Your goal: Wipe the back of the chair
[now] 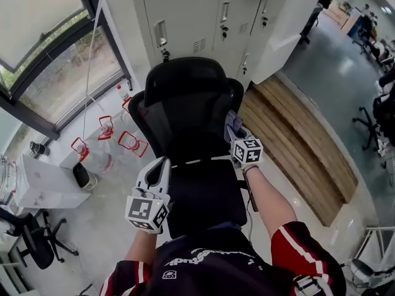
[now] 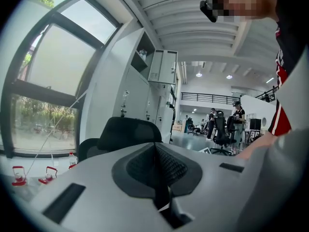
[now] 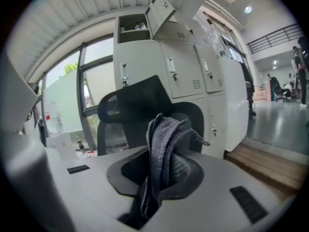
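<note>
I stand behind the black mesh chair (image 1: pixel 185 113), looking down on its headrest (image 1: pixel 185 76) and the back of its backrest (image 1: pixel 194 134).

My right gripper (image 1: pixel 231 121) is up at the right edge of the backrest, a little below the headrest. Its jaws are pinched on a grey cloth (image 3: pixel 163 139), which is bunched into folds and sticks up past the fingertips, with a loose thread hanging off to one side. From the right gripper view the chair sits just beyond the cloth. I cannot tell whether the fabric actually touches the mesh.

My left gripper (image 2: pixel 155 151) is lower, at the left side of the backrest. Its jaws are pressed together with nothing between them, and they point toward the headrest.

Beyond the chair stands a row of pale metal lockers (image 1: pixel 203 17). To the chair's left, by the window (image 1: pixel 55 48), water jugs with red handles (image 1: pixel 106 130) sit on the floor. To the chair's right runs a low wooden platform (image 1: pixel 296 147).
</note>
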### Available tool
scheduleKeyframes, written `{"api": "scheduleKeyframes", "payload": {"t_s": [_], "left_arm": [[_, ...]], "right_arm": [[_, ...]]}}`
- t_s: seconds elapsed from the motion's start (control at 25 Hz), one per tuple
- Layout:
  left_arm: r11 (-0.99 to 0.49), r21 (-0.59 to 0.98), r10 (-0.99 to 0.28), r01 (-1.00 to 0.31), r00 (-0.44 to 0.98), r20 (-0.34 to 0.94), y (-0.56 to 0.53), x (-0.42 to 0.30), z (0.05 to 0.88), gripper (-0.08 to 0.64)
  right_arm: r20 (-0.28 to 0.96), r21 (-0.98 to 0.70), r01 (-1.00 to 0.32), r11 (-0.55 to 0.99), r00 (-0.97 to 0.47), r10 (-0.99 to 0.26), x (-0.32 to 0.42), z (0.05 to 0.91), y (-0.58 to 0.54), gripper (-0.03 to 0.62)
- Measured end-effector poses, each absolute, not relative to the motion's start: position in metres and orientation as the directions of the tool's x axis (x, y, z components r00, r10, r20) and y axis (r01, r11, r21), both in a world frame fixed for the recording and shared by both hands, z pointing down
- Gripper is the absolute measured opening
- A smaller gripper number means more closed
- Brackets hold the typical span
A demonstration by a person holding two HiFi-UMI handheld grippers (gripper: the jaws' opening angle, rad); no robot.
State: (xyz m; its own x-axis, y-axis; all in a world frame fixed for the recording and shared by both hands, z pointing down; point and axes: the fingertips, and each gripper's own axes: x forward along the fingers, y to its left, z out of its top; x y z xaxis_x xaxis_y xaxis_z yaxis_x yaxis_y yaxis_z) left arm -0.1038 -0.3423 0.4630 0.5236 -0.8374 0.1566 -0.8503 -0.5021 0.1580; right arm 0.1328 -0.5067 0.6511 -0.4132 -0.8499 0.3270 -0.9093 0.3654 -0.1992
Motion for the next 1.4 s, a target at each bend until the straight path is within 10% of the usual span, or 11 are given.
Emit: {"api": "scheduleKeyframes", "payload": {"t_s": [0.72,1.4], "left_arm": [[-0.416,0.135,-0.858,-0.899,0.437,0.270,-0.334,-0.135,0.505,0.025],[-0.313,0.120,-0.909,-0.942,0.334,0.248,-0.313,-0.185,0.493,0.025]], "right_arm": [[0.499,-0.079,-0.987,0.138,-0.159,-0.852,0.203,0.772,-0.564,0.058],[0.482,-0.099,-0.950,0.296,-0.305,-0.821,0.085,0.768,-0.570,0.058]]}}
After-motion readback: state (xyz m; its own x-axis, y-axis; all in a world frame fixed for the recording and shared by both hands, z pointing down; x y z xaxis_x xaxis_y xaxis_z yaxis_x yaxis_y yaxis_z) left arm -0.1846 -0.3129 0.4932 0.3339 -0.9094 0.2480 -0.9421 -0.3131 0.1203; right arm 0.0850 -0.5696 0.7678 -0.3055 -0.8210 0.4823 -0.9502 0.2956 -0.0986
